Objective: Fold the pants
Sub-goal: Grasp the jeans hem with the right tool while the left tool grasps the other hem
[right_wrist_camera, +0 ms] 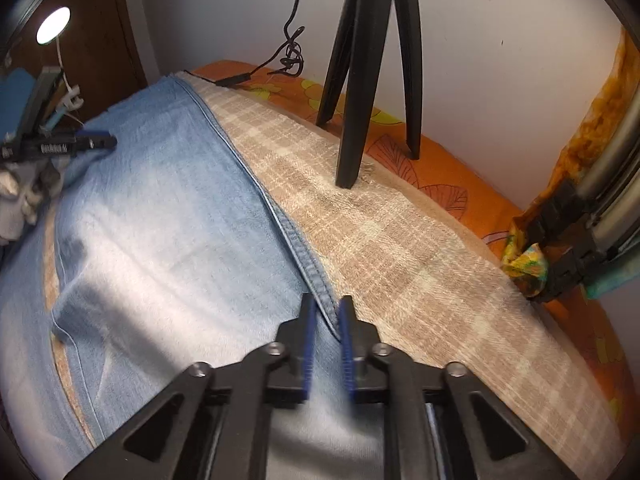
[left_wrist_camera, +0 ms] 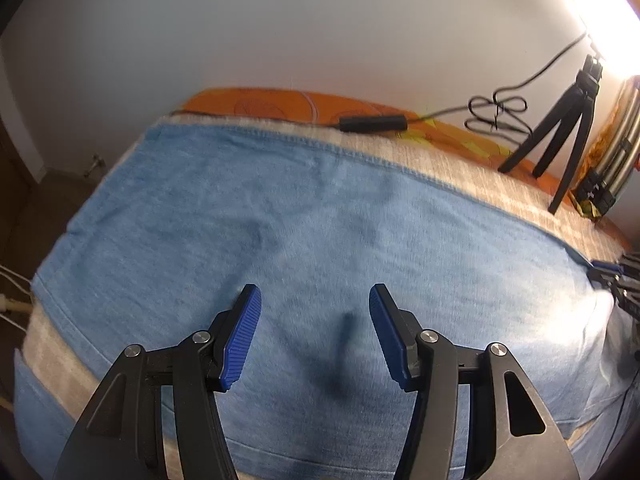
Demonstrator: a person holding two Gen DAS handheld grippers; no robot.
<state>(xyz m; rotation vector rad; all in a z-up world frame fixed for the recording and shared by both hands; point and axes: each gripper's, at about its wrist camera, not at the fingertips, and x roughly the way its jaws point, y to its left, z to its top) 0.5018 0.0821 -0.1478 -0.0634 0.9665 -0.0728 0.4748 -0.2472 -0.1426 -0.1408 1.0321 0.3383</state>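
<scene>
Light blue denim pants (left_wrist_camera: 304,220) lie spread flat over a beige checked cloth (left_wrist_camera: 460,160). My left gripper (left_wrist_camera: 315,300) is open and empty, its blue pads just above the fabric near the middle of the pants. My right gripper (right_wrist_camera: 327,312) is nearly closed with a narrow gap, and the stitched edge seam of the pants (right_wrist_camera: 316,280) runs between its pads. The pants also fill the left of the right wrist view (right_wrist_camera: 160,220). The right gripper shows at the right edge of the left wrist view (left_wrist_camera: 612,276); the left gripper shows at the left in the right wrist view (right_wrist_camera: 60,144).
A black tripod (right_wrist_camera: 372,72) stands on the beige cloth (right_wrist_camera: 400,240) and an orange floral sheet (right_wrist_camera: 448,176) near the white wall. A black cable with an inline box (left_wrist_camera: 372,123) lies along the far edge. Metal stand legs (right_wrist_camera: 600,200) rise at the right.
</scene>
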